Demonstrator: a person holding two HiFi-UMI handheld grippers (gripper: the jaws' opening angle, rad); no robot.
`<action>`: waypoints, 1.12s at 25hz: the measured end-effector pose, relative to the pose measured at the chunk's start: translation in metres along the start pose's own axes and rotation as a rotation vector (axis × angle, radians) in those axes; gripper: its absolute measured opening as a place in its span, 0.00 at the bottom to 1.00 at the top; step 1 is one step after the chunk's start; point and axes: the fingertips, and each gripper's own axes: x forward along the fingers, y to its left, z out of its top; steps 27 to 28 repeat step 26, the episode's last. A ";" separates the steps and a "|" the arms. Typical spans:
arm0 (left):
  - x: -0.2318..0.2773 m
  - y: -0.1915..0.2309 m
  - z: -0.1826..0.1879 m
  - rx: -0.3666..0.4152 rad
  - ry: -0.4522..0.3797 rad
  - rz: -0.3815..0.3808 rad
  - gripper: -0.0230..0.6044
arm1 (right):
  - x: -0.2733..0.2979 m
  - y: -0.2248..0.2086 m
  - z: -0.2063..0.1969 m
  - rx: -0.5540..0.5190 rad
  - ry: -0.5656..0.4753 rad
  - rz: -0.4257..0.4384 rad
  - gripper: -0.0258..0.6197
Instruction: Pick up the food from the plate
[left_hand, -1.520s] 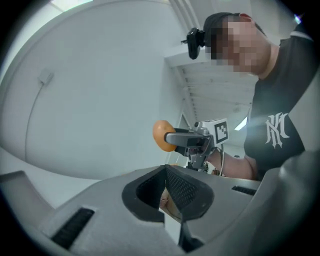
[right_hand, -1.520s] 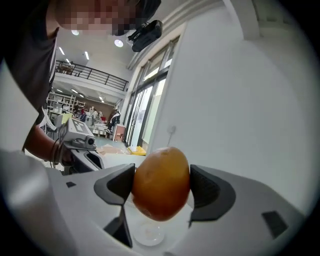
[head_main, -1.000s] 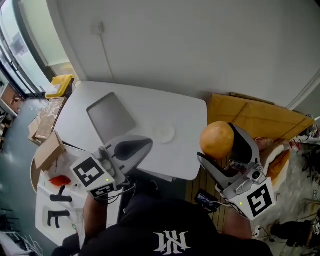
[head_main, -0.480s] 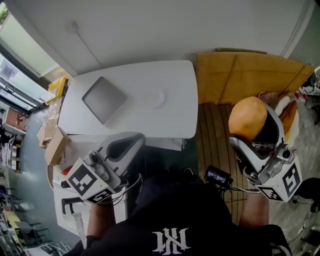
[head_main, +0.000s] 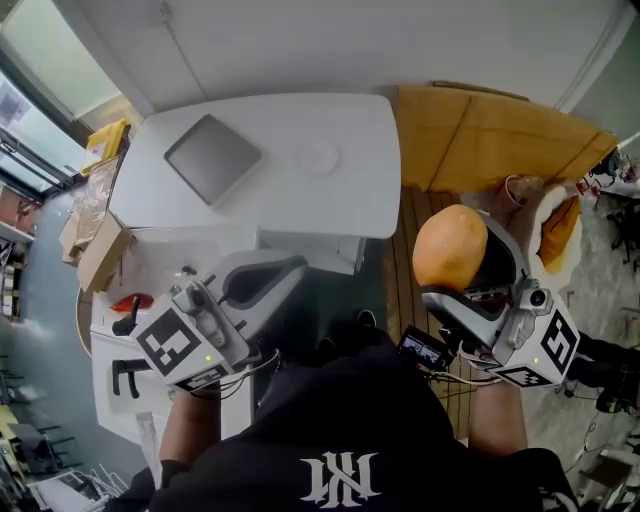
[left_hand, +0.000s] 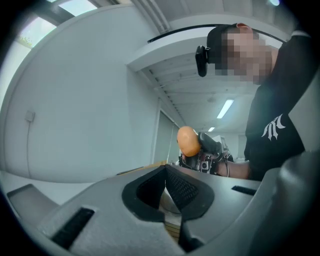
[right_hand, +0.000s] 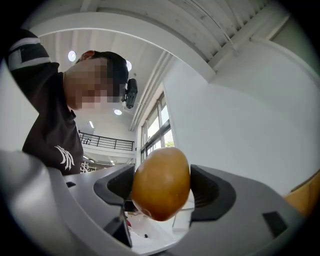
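White table (head_main: 280, 205) against a pale wall (head_main: 360, 45), wood-slat floor (head_main: 400, 270), windows (head_main: 25, 120) at left.

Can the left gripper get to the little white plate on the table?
Probably yes. Nothing stands between the left gripper and the plate; the grey tray lies off to the side. But the gripper hangs short of the table, jaws together, so it must come forward.

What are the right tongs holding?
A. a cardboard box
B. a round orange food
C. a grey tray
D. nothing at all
B: in the right gripper view the right tongs are clamped on the round orange food from both sides.
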 end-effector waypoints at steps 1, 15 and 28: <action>-0.009 -0.004 -0.004 -0.013 -0.011 0.000 0.04 | 0.003 0.012 -0.007 0.000 0.003 0.016 0.57; -0.058 -0.008 -0.011 0.007 -0.084 -0.018 0.04 | 0.017 0.068 -0.038 -0.049 -0.007 0.016 0.57; -0.033 -0.011 -0.008 -0.014 -0.136 -0.109 0.04 | -0.007 0.052 -0.037 0.084 -0.042 -0.055 0.57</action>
